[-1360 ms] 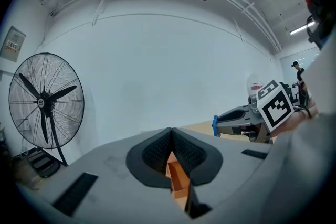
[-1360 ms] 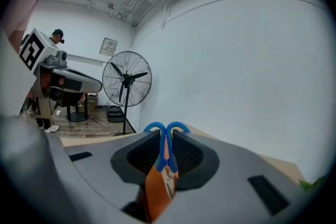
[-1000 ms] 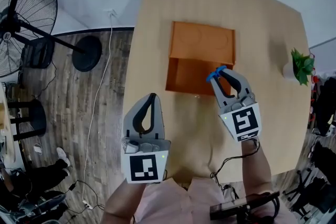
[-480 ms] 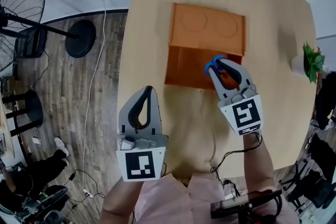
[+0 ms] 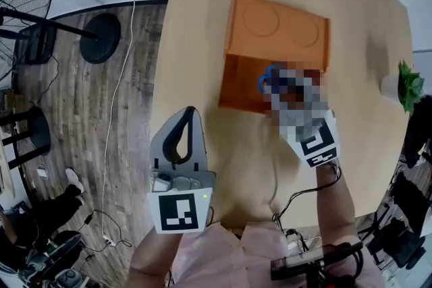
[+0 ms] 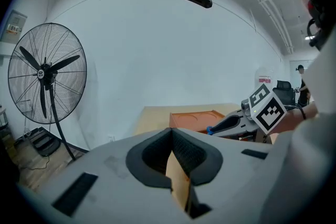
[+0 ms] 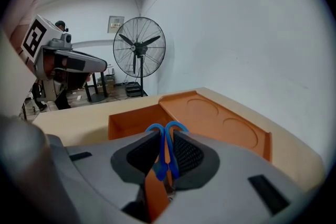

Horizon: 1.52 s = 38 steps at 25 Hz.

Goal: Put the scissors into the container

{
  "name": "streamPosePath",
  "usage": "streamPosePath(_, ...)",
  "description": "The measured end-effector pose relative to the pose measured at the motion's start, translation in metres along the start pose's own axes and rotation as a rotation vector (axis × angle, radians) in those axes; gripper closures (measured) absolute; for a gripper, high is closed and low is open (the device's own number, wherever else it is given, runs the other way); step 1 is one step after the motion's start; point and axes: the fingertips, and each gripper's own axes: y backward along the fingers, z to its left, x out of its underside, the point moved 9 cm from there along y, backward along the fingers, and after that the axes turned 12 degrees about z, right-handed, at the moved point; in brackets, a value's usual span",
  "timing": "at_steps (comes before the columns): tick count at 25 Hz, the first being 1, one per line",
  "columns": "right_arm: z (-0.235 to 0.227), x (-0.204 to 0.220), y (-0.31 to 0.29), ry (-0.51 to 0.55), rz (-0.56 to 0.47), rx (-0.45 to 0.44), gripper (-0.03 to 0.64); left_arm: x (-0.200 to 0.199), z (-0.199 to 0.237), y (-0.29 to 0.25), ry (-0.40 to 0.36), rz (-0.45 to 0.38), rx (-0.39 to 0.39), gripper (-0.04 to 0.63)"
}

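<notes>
The orange container (image 5: pixel 244 88) lies on the wooden table (image 5: pixel 196 30), with a flat lid part (image 5: pixel 280 23) bearing two round recesses on its far side. My right gripper (image 7: pixel 165 140) is shut on the blue-handled scissors (image 7: pixel 164 150), whose handle loops stick out past the jaw tips. In the head view the blue handles (image 5: pixel 264 79) hang over the container's open compartment; a mosaic patch covers most of the right gripper there. My left gripper (image 5: pixel 187 119) hovers near the table's left front edge, jaws together with nothing between them.
A small potted plant (image 5: pixel 405 88) stands at the table's right edge. A standing fan (image 6: pixel 44 73) and its round base (image 5: pixel 100 37) are on the wood floor to the left, with a white cable (image 5: pixel 125 71) trailing beside the table.
My right gripper has carried the scissors forward, from the container's near edge to over its open compartment. The left gripper has stayed about where it was.
</notes>
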Motion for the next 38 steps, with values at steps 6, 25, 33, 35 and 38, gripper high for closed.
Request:
streamPosePath(6,0.005,0.000,-0.023,0.028,0.107,-0.089,0.537,0.007,0.008,-0.005,0.009,0.013,-0.004,0.591)
streamPosePath(25,0.013,-0.011,0.000,-0.044,0.017,-0.060,0.528,-0.001,0.011,0.014,0.006,-0.029,-0.032,0.591)
streamPosePath(33,0.033,-0.021,0.074,-0.114,-0.156,0.036,0.547,-0.027,-0.017,0.055,-0.050,-0.124,-0.026,0.591)
streamPosePath(35,0.040,-0.024,0.096,-0.125,-0.205,0.069,0.561,-0.033,-0.028,0.069,-0.066,-0.148,-0.024,0.591)
streamPosePath(38,0.044,-0.029,0.126,-0.150,-0.299,0.121,0.587,-0.043,-0.043,0.083,-0.099,-0.192,-0.020,0.591)
